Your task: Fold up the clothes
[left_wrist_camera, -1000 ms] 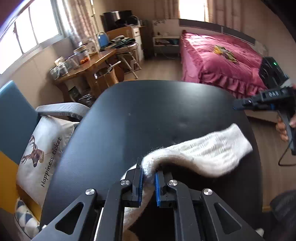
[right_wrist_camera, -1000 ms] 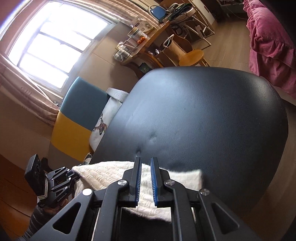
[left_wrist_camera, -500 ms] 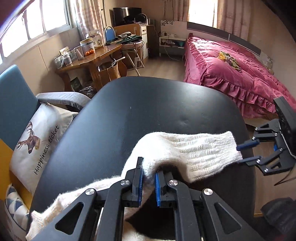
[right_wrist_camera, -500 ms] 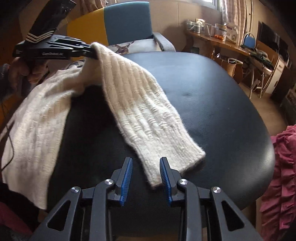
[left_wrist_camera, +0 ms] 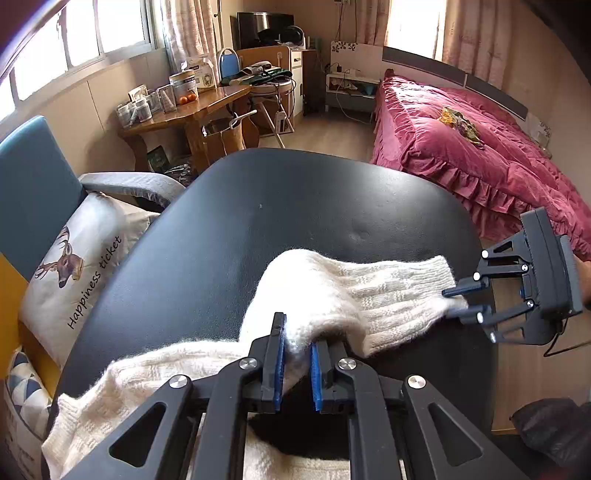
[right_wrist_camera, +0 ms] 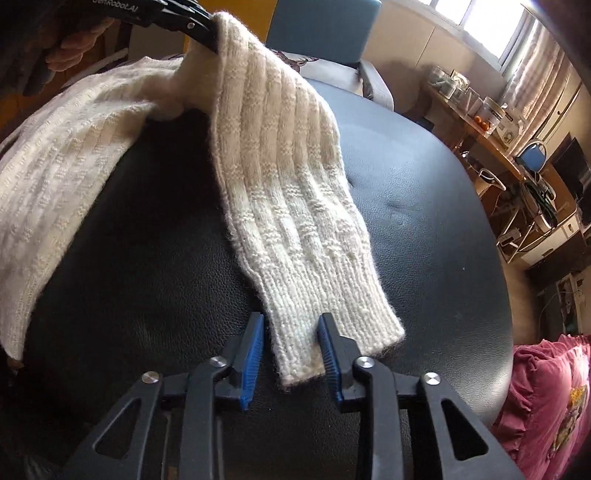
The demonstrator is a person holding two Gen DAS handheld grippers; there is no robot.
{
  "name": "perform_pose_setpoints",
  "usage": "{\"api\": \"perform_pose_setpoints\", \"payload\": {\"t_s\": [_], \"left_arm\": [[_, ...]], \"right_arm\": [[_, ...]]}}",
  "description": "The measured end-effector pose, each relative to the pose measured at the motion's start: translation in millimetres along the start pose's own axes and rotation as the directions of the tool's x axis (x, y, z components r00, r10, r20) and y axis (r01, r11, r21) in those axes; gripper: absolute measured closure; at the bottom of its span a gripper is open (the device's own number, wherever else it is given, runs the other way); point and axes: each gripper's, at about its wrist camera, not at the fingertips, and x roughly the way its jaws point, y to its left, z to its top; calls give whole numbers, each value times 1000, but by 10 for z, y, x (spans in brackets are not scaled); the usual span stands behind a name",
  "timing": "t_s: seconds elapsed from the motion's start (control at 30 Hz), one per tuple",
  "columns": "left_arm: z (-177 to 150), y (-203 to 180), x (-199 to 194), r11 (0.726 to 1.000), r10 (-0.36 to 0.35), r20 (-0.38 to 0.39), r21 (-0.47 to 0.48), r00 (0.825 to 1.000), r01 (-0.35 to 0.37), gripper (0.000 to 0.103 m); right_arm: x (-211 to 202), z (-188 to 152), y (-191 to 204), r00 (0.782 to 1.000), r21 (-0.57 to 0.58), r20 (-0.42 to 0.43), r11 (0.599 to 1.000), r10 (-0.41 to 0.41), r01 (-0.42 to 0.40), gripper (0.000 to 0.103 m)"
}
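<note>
Left tool pinching cream knit sweater; right tool spread around its cuff on black table

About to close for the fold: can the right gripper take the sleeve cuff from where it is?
Probably yes: the right gripper is open, the sweater's cuff partly between its jaws, nothing blocking.

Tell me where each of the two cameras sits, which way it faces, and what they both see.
Left wrist: sits on the left gripper, shut on the white sweater; it faces across the black table toward the bed, with the right gripper at the right edge.
Right wrist: sits on the right gripper, open around the sleeve's cuff; it faces back along the sleeve to the left gripper, with fingers behind it.
Shared: sweater, table, blue chair, wooden desk.
</note>
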Motion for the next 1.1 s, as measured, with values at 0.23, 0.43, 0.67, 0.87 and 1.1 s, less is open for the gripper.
{"api": "perform_pose_setpoints", "payload": {"t_s": [0.23,0.43,0.67,0.87,1.1], "left_arm": [[-56,-52,-328,999,-17,29,31,999,16,91],[51,26,-507,998,-45,75,40,996,42,91],[490,318,334,992,18,-51,-121,999,-24,83],[701,430,685,990,67,-116,-117,991,-80,83],[355,850,219,954,96,2,-284,995,-92,72]], "right_arm": [[-439,60,-203,987,174,86,974,134,-147,97],[-976,-36,-729,961,308,179,916,210,-258,97],[-157,-206,-1676,967,616,89,750,238,-241,97],[409,-277,-2073,970,747,36,638,242,-187,93],[287,-221,-2176,997,742,-6,669,71,-43,81]]}}
